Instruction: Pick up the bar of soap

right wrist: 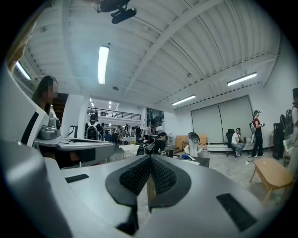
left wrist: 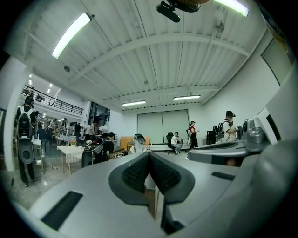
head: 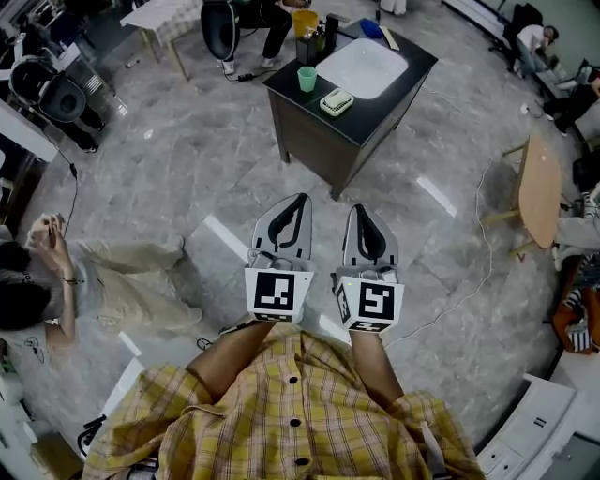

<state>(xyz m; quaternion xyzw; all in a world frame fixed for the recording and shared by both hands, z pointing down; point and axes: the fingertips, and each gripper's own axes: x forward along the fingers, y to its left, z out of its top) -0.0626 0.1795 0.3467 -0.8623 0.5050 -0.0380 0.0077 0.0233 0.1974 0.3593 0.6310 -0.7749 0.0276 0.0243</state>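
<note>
**Quick tally of what's lying around**

Two claws: one left claw (head: 300,202) and one right claw (head: 359,212), so two marker cubes (head: 278,292) as well. One dark tabletop (head: 394,89), and on it one white basin (head: 362,67), one green cup (head: 307,79), one bar of soap (head: 337,99) in one dish (head: 325,106), and one yellow tub (head: 305,22). The dark bottles (head: 323,36) behind the cup look like two or three, but they're too small to call. One wooden bench (head: 539,190) on the right, one pale table (head: 164,14) at the top left. At least four other people (head: 56,281) sit around the edges.
</note>
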